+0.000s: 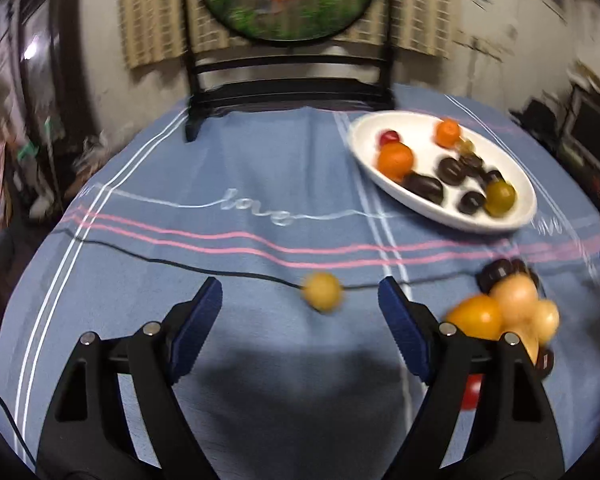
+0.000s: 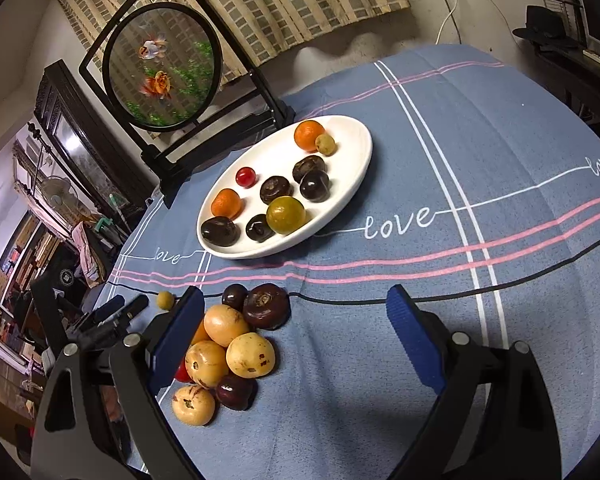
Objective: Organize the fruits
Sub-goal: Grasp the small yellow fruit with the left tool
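A small yellow fruit [image 1: 323,291] lies alone on the blue cloth, just past the tips of my left gripper [image 1: 300,300], which is open with neither pad touching it. A white oval plate [image 1: 412,128] at the far right holds oranges, dark fruits, a green one and a red one. To the right of the left gripper sits a loose pile of yellow and dark fruits [image 1: 508,312]. In the right wrist view my right gripper [image 2: 296,320] stands open and empty, its left finger beside the same pile [image 2: 228,344]. The plate [image 2: 352,152] lies beyond. The left gripper [image 2: 128,306] shows at the left, by the small yellow fruit [image 2: 165,300].
A black-framed round goldfish screen [image 2: 162,68] stands at the back of the table, behind the plate; it fills the far middle [image 1: 288,0] of the left view. The blue striped tablecloth [image 2: 500,160] spreads bare to the right. Cluttered shelves lie off the table's left edge.
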A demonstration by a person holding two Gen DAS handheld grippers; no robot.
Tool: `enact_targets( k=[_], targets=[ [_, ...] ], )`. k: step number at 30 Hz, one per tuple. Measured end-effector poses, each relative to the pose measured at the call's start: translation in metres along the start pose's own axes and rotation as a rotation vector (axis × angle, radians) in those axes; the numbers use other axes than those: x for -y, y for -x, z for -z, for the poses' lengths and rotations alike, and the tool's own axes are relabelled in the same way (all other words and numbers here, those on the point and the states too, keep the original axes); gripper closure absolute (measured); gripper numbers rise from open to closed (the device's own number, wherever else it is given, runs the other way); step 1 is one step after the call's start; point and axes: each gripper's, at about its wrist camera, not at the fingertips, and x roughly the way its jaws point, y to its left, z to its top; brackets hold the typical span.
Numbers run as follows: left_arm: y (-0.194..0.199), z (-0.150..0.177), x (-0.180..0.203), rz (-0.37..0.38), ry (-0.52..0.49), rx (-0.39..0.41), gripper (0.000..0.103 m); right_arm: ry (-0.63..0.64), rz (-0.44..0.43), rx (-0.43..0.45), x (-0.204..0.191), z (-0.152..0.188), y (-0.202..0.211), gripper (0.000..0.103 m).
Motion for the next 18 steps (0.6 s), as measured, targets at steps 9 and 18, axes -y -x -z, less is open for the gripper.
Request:
enact_targets(
  k=[9,18],
  targets=[
    [-0.008,0.006,0.018,-0.018,-0.104,0.016,0.022,0.005,-0.008,-0.002,-0.002,0.001,-0.001,0.010],
    [-0.030,0.002,0.002,0.006,-0.026,-0.067,0.033,0.013,-0.003,-0.020,-0.006,0.004,-0.004,0.010]
  ],
)
